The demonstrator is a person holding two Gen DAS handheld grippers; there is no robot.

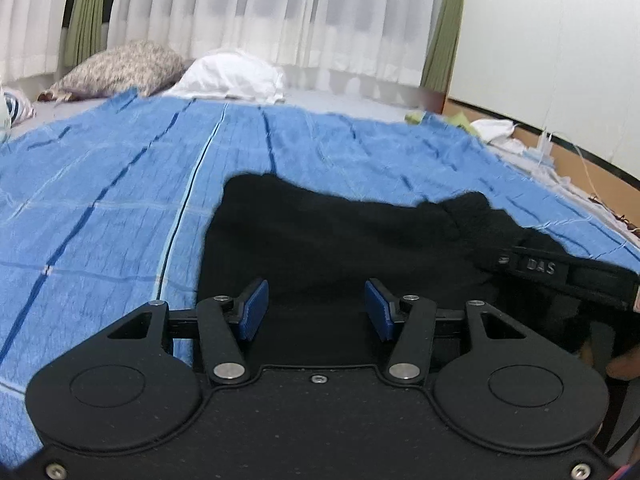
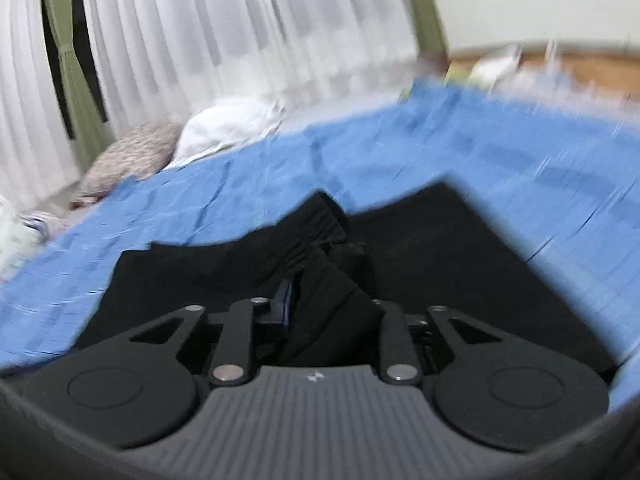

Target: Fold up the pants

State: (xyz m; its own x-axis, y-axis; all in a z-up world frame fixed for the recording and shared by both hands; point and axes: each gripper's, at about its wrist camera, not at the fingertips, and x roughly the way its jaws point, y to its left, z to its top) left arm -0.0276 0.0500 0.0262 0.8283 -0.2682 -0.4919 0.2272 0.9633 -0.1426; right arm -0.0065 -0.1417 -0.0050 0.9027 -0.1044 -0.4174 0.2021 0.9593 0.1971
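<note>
- The black pants [image 1: 340,236] lie flat on the bed's blue blanket [image 1: 120,184], which gives a broad surface for folding.
- The right gripper [image 2: 320,304] has its fingers pinching a raised fold of the pants, likely to carry it over.
- The left gripper [image 1: 316,308] has its fingers spread, hovering over the cloth, holding nothing.

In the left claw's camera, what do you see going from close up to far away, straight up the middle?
Left claw, open → black pants → blue blanket → white pillow → white curtains.
</note>
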